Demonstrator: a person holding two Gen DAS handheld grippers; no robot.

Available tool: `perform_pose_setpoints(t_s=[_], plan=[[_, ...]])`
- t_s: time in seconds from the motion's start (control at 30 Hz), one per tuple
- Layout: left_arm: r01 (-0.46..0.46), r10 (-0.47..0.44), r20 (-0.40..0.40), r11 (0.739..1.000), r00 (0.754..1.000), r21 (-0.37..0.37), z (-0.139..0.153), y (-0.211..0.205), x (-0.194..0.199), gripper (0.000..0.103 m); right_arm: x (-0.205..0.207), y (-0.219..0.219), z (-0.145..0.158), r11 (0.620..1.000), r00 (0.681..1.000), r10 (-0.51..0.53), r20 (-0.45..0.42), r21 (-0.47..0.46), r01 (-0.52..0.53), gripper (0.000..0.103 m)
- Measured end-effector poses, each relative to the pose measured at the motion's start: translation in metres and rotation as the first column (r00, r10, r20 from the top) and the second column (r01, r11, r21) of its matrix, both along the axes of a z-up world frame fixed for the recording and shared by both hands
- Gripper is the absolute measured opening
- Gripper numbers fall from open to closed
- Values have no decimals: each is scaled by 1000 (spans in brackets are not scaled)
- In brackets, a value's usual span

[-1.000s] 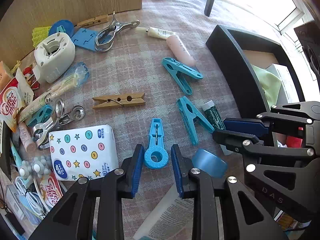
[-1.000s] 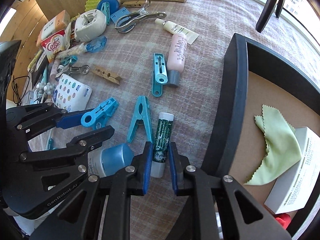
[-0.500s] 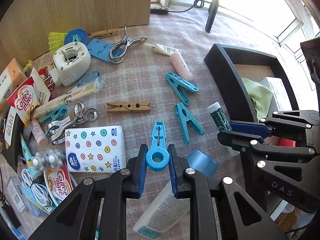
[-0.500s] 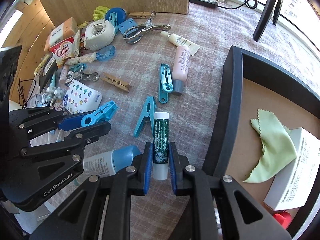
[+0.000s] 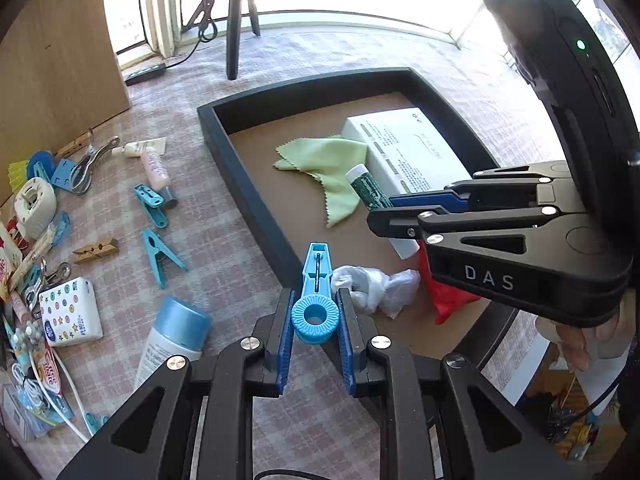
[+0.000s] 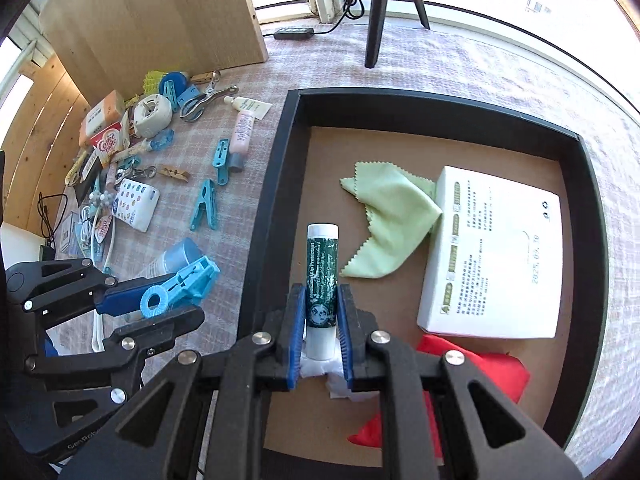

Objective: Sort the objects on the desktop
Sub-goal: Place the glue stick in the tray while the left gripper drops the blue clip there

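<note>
Behind the right gripper (image 6: 319, 322), red bag (image 6: 472, 372) partly hidden.

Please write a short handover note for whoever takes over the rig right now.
Left claw: shut on the blue clip, by its ring end, at the tray's near wall.
Right claw: shut on the green tube, over the tray floor.
Tray: already holds a green cloth, white box, red bag and white plastic wrap.
Done: both items picked up, not yet released.
Left: drop both in the tray, then clear the pile on the tablecloth: teal clips, wooden peg, pink tube, tissue pack, bottle.
</note>
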State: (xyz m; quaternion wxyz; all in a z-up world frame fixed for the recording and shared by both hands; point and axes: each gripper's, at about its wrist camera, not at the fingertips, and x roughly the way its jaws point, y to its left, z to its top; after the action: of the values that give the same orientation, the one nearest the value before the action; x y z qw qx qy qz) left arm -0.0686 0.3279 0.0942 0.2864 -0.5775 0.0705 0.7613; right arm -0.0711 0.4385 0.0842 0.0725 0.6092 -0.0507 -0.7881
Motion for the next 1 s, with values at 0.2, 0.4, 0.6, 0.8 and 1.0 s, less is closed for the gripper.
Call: perform_pose_setpoints(t_s=[0.2, 0.4, 0.6, 0.8, 1.0], plan=[[99, -99, 0, 995, 995, -22, 0, 44, 34, 19, 22, 32, -7, 998, 998, -57, 16, 8, 57, 16], [92, -93, -17, 995, 996, -43, 1, 48, 40, 50, 29, 48, -6, 995, 995, -103, -2, 12, 103, 33], [32, -34, -21, 998, 999, -60, 0, 29, 33, 50, 28, 43, 3, 996, 996, -89, -23, 11, 89, 35], [-49, 48, -19, 997, 999, -56, 0, -3, 26, 50, 23, 21, 7, 999, 999, -42, -33, 13, 42, 35], [-167, 167, -9, 984, 986, -57, -5, -56, 22, 48, 14, -8, 11, 1000, 999, 20, -46, 3, -20, 35]])
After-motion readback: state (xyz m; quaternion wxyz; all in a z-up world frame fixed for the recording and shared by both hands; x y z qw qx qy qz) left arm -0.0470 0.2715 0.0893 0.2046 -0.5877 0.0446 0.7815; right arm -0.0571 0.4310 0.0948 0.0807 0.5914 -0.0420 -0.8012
